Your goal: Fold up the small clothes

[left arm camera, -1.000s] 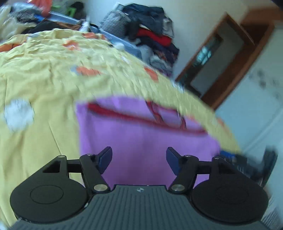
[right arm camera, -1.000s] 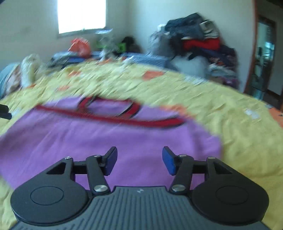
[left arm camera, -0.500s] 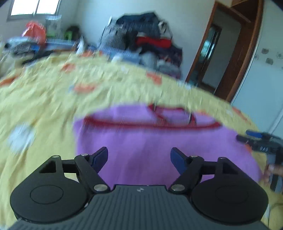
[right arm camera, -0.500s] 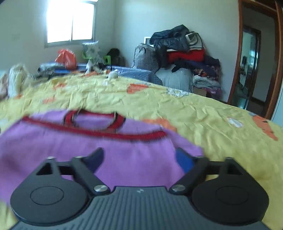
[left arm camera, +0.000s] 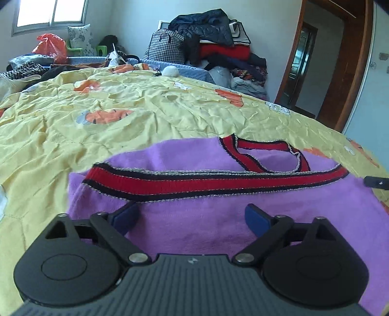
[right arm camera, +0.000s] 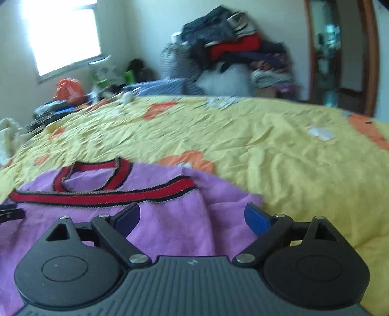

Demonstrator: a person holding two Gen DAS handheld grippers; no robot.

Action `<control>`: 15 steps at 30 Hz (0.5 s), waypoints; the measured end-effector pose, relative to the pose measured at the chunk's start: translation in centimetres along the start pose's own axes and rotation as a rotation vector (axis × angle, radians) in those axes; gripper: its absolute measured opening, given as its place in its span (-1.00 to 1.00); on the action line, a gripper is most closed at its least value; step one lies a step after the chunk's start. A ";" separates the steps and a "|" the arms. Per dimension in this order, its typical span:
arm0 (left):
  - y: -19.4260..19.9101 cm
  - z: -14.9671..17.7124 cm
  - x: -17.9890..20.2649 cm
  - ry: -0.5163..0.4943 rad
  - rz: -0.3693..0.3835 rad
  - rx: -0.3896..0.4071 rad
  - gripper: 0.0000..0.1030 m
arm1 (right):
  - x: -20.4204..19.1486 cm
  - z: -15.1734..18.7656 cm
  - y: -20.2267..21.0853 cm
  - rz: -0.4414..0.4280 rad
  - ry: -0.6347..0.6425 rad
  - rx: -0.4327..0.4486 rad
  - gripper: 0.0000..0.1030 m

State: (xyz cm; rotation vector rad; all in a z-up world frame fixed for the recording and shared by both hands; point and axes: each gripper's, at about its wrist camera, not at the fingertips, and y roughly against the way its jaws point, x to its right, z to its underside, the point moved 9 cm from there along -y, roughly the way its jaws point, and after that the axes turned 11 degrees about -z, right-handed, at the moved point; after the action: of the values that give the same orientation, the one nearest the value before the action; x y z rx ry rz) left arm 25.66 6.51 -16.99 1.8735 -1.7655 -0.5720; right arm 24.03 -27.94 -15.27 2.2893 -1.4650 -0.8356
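- Here, a purple knit sweater with red, black-edged trim lies spread on a bed covered by a yellow quilt printed with orange and white shapes.
- The sweater's bottom half appears folded up, so that its red hem band runs across the garment just below the red neckline.
- The left claw hovers low over the purple knit on the sweater's left part, its jaws spread wide and opening, with blue pads apart and nothing pinched; only flat cloth lies beneath the gap.
- The right claw sits over the sweater's right edge, where the knit meets the yellow quilt; its jaws stand wide but are closing a little, and no fabric is gripped.
- In the right wrist view the hem band ends beside a raised fold of purple cloth near the garment's corner.
- Each claw's dark tip pokes into the other camera's edge, at the far right of the left view and the far left of the right view.
- Behind the bed, a heap of clothes is stacked against the wall beside a wooden door frame, and an orange plastic bag sits under the window.
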 end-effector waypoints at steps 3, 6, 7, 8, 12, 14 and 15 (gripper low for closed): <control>-0.1 0.0 0.1 -0.014 -0.003 -0.005 0.90 | 0.2 0.6 -2.3 0.006 0.019 -0.074 -0.18; -0.4 0.0 0.0 -0.009 0.008 -0.007 0.92 | -0.2 0.8 -2.5 0.069 0.075 -0.074 -0.59; -0.4 0.0 0.0 -0.009 0.007 -0.007 0.92 | -0.1 0.8 -2.3 0.072 0.064 -0.068 -0.93; -0.4 0.0 0.0 -0.012 0.006 -0.008 0.92 | 0.6 0.9 -2.0 0.099 0.053 -0.070 -0.94; -0.4 0.0 -0.1 0.000 0.010 -0.006 0.93 | 1.2 1.5 -1.4 0.142 0.095 -0.062 -0.94; -0.4 0.0 0.1 -0.009 0.002 -0.007 0.94 | 1.3 1.1 -1.5 0.197 0.087 -0.053 -0.84; -0.5 0.0 0.2 -0.020 -0.003 -0.008 0.95 | 1.0 1.0 -1.3 0.222 0.096 -0.056 -0.75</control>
State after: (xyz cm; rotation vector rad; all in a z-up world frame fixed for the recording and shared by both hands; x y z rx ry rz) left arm 26.06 6.33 -17.28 1.8711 -1.7706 -0.5997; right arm 24.71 -28.18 -17.03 2.0495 -1.5945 -0.6846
